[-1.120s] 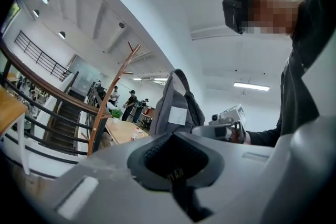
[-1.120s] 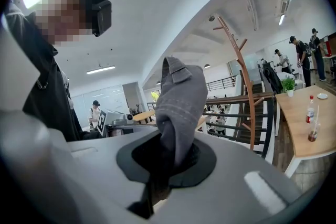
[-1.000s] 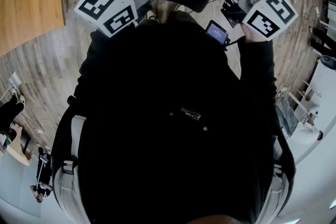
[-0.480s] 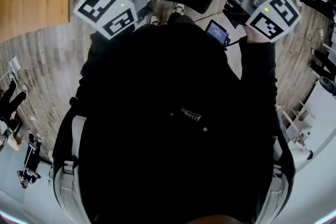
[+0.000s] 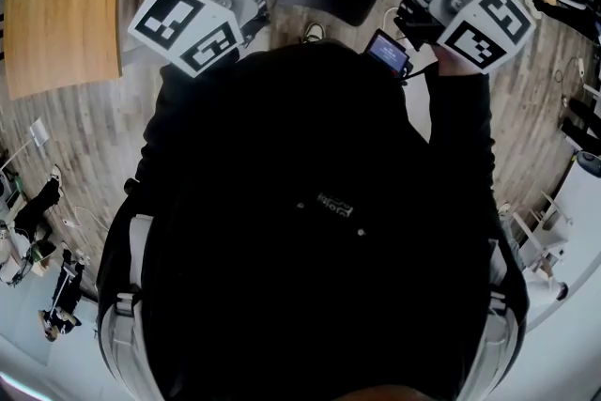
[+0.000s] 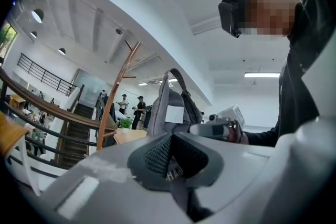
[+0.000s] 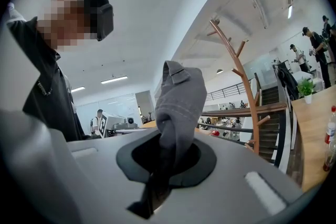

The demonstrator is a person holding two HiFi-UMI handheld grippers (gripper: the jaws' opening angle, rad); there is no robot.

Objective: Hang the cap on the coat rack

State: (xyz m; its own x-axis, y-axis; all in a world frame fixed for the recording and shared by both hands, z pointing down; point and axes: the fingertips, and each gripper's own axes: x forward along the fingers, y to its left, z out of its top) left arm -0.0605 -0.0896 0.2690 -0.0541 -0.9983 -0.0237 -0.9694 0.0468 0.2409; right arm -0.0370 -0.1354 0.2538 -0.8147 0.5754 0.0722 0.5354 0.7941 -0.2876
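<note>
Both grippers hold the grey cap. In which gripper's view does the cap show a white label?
The left gripper: its view shows a white label on the cap. At the right gripper only grey fabric shows.

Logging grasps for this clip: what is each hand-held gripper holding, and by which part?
Both hold the grey cap. The right hand-held gripper pinches a bunched fold of its fabric; the left hand-held gripper clamps its other side, at a mesh part.

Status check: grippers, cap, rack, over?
Left gripper, right gripper both shut on cap. Coat rack ahead, cap not yet hung. Nothing seen between.
</note>
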